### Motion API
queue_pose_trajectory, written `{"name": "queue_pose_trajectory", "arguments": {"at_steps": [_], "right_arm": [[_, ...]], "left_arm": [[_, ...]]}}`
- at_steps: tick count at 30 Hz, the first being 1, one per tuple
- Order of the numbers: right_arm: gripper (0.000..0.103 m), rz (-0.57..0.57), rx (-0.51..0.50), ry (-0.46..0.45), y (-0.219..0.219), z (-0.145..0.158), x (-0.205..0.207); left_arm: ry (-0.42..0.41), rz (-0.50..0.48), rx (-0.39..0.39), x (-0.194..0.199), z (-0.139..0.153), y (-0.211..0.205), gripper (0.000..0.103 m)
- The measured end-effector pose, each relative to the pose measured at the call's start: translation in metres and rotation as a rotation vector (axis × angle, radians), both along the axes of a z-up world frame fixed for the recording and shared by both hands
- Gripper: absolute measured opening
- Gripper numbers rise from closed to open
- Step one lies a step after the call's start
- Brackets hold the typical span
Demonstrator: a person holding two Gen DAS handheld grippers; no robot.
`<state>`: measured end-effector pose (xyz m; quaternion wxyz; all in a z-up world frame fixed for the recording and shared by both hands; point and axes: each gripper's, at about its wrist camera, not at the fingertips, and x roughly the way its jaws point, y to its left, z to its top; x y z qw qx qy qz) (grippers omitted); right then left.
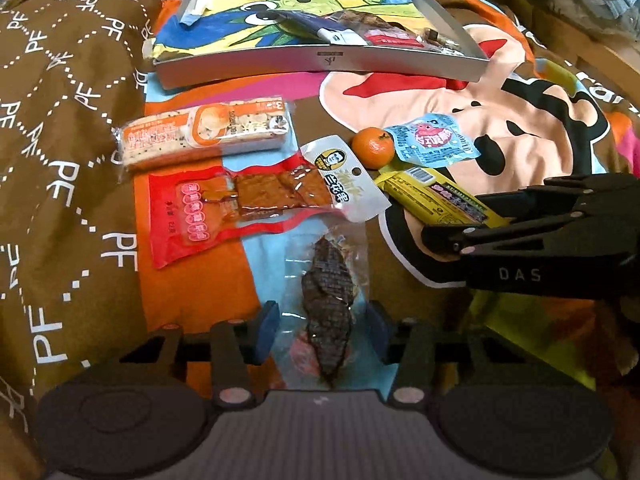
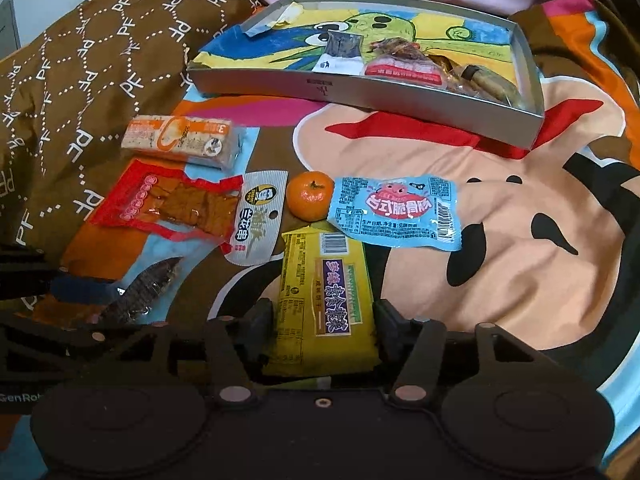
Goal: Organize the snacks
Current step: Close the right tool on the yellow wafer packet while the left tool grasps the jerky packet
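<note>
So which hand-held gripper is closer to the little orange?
Right. The right hand-held gripper, straddling the yellow packet, sits just below the orange. The left hand-held gripper is farther off, around the dark snack.

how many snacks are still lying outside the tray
7. Cracker pack, red tofu pack, silver packet, orange, blue packet, yellow packet between the right gripper pads, dark dried snack between the left gripper pads.
</note>
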<state>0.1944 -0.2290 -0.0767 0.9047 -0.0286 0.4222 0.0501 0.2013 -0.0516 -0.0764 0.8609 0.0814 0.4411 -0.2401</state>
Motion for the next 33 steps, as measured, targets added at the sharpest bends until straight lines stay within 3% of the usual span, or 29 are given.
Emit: {"name": "queue_pose_trajectory", "arguments": {"at_steps": [11, 21, 33], "right_arm": [[0.05, 0.001, -0.011, -0.005, -0.003, 0.005, -0.016], [0.05, 0.105, -0.241, -0.119, 0.019, 0.015, -0.058], [0.05, 0.114, -0.393, -0.274, 0.027, 0.026, -0.071]], "left_arm": [[-0.039, 0.053, 0.026, -0.015, 0.001, -0.004, 0.049], [-0.128, 0.062, 0.11, -0.036, 0.007, -0.013, 0.049], [-0.286, 0.12, 0.097, -0.044, 0.032, -0.016, 0.049]]}}
